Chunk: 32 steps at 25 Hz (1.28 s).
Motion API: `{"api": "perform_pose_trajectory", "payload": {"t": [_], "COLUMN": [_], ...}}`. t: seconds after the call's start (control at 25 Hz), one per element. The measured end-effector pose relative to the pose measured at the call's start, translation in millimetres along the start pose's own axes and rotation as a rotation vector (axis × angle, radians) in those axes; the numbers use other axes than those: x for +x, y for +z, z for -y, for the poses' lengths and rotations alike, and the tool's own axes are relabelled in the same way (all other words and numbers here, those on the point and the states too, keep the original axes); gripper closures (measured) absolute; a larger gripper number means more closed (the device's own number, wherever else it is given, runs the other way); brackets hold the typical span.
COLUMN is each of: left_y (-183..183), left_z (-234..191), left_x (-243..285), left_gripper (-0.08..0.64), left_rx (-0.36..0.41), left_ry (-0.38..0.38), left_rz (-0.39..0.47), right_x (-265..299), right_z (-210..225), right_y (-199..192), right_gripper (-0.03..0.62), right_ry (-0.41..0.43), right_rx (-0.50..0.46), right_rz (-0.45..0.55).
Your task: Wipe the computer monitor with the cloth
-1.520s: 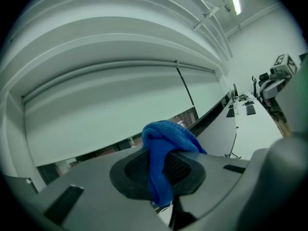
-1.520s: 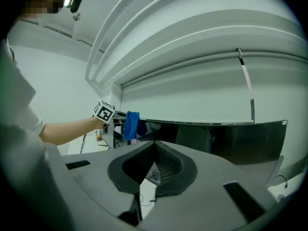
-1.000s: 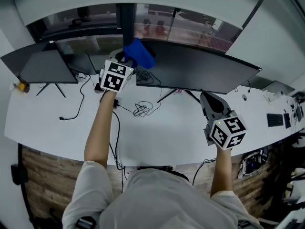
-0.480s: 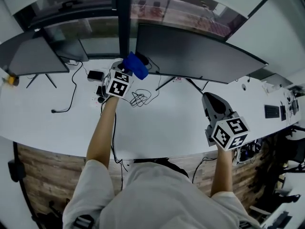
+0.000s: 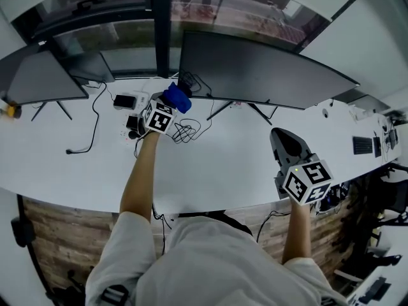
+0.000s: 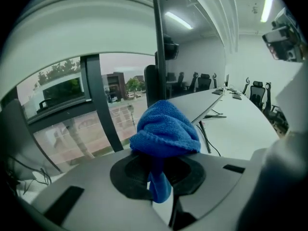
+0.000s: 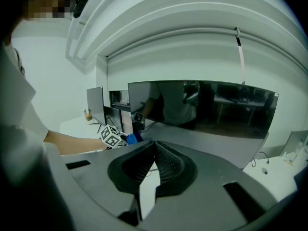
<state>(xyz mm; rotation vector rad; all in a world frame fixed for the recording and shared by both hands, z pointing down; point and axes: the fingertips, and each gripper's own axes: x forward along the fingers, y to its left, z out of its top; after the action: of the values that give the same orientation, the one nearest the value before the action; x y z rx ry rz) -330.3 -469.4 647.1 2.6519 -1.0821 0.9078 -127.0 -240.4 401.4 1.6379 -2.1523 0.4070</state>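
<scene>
A wide dark monitor (image 5: 261,69) stands at the back of the white desk (image 5: 223,164). My left gripper (image 5: 168,104) is shut on a bunched blue cloth (image 5: 176,97) and sits low by the monitor's lower left corner, over the cables. In the left gripper view the cloth (image 6: 166,129) bulges out above the clamped jaws of the left gripper (image 6: 161,170). My right gripper (image 5: 281,134) hovers over the desk in front of the monitor's right half, shut and empty. The right gripper view shows the monitor's screen (image 7: 202,109) ahead, and the left gripper with the cloth (image 7: 131,138) far off.
A second monitor (image 5: 44,75) stands at the left. A tangle of cables (image 5: 185,132) and a small adapter (image 5: 124,101) lie near the left gripper. A window runs behind the desk. A dark keyboard-like item (image 5: 363,145) lies far right.
My left gripper has come down with the cloth from the monitor's upper left corner to its lower left corner, near the desk. The right gripper has hardly moved.
</scene>
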Motion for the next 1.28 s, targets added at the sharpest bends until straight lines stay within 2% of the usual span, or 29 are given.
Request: {"api": "perform_pose_trajectory", "payload": {"t": [0.16, 0.24, 0.32, 0.44, 0.48, 0.64, 0.72, 0.84, 1.0, 1.12, 1.28], "left_y": [-14.9, -19.1, -18.1, -18.1, -20.3, -20.0, -15.2, -16.2, -20.4, -20.6, -19.1], "left_z": [1.4, 2.9, -0.7, -11.1, -13.5, -9.5, -4.9, -2.9, 0.5, 9.9, 31.3], "left_x": [7.9, 7.1, 1.1, -8.6, -10.4, -7.7, -2.7, 1.7, 4.6, 4.8, 12.8], "left_gripper": [0.502, 0.502, 0.502, 0.5, 0.5, 0.5, 0.5, 0.502, 0.502, 0.502, 0.502], "left_rx": [-0.047, -0.135, -0.332, -0.716, -0.797, -0.896, -1.006, -1.134, -1.312, -1.368, -1.437], "left_ry": [-0.018, -0.037, -0.06, -0.092, -0.094, -0.099, -0.109, -0.07, -0.013, 0.051, 0.099], "left_rz": [-0.011, 0.012, 0.087, 0.205, 0.226, 0.237, 0.271, 0.328, 0.431, 0.521, 0.656], "right_x": [-3.2, -6.0, -9.1, -14.2, -16.2, -21.7, -21.8, -17.4, -7.4, -0.1, -7.2], "right_z": [5.2, 7.7, 10.3, 15.6, 17.2, 28.3, 38.0, 57.8, 92.7, 126.5, 172.2], "right_y": [-4.2, -7.5, -11.8, -19.0, -20.9, -22.1, -23.6, -27.2, -34.0, -46.3, -63.1], "right_gripper": [0.578, 0.578, 0.578, 0.578, 0.578, 0.578, 0.578, 0.578, 0.578, 0.578, 0.578], "right_ry": [-0.014, -0.019, -0.014, -0.002, 0.001, 0.023, 0.043, 0.086, 0.198, 0.263, 0.281], "right_rx": [0.017, 0.03, 0.056, 0.109, 0.119, 0.119, 0.12, 0.132, 0.188, 0.239, 0.236], "right_rz": [0.003, 0.006, 0.009, 0.015, 0.016, 0.035, 0.048, 0.062, 0.095, 0.106, 0.119]}}
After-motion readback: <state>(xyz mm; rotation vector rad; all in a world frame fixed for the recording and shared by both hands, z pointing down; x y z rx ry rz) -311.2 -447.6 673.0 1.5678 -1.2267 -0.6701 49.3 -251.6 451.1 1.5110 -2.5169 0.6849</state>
